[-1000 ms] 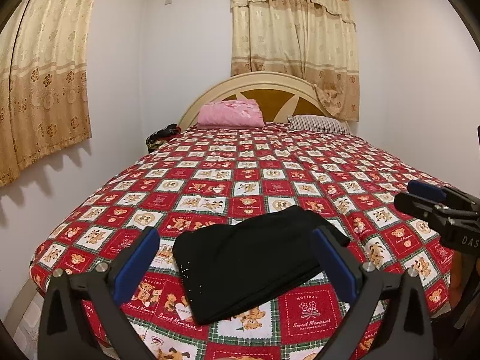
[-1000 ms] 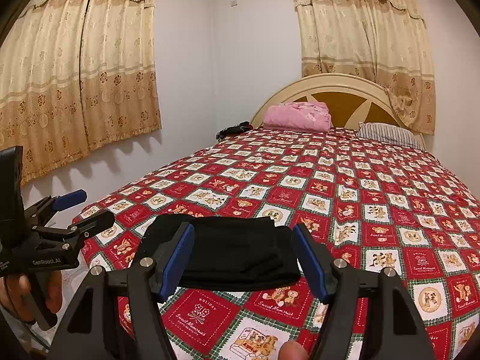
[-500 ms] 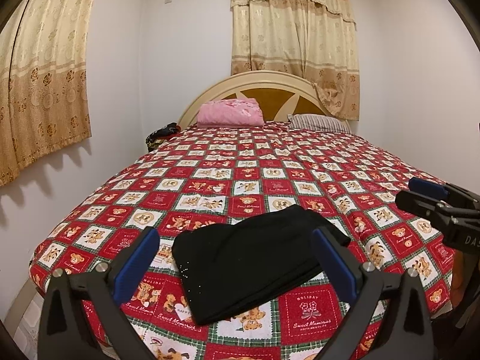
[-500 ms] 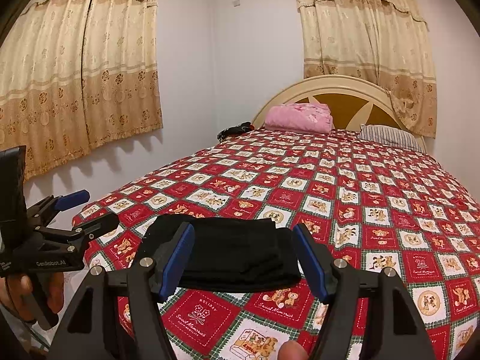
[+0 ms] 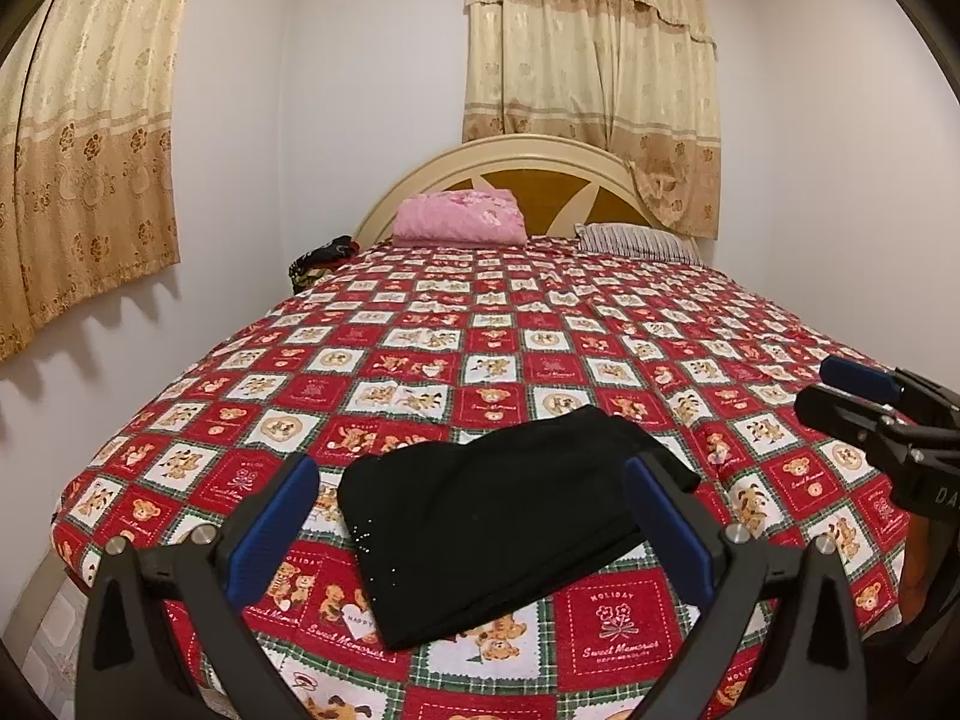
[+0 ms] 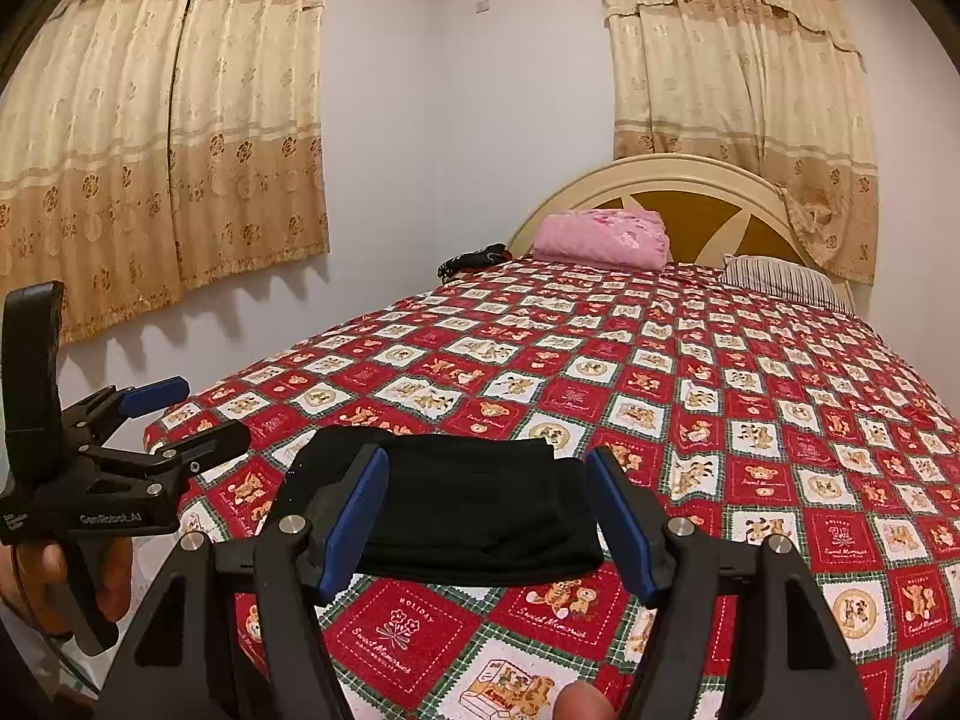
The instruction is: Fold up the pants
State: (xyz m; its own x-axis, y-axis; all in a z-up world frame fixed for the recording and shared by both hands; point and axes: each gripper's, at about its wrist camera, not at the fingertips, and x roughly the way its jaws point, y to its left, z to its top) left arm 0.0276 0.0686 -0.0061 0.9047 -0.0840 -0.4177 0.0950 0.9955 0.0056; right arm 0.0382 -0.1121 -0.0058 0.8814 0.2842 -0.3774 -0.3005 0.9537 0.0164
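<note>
The black pants (image 5: 498, 510) lie folded into a compact rectangle on the red patchwork bedspread (image 5: 540, 336), near the foot of the bed. They also show in the right wrist view (image 6: 474, 504). My left gripper (image 5: 474, 516) is open and empty, held back from the bed with the pants between its fingers in view. My right gripper (image 6: 489, 510) is open and empty, likewise held short of the pants. Each gripper shows in the other's view: the right gripper (image 5: 864, 396) at the right edge, the left gripper (image 6: 174, 420) at the left edge.
A pink folded blanket (image 5: 459, 216) and a striped pillow (image 5: 636, 240) lie at the headboard (image 5: 516, 162). Dark clothes (image 5: 321, 258) sit at the bed's far left corner. Curtains hang on both walls. The bed's near edge (image 5: 78, 546) drops to a tiled floor.
Both grippers have drifted slightly. The pants have not moved.
</note>
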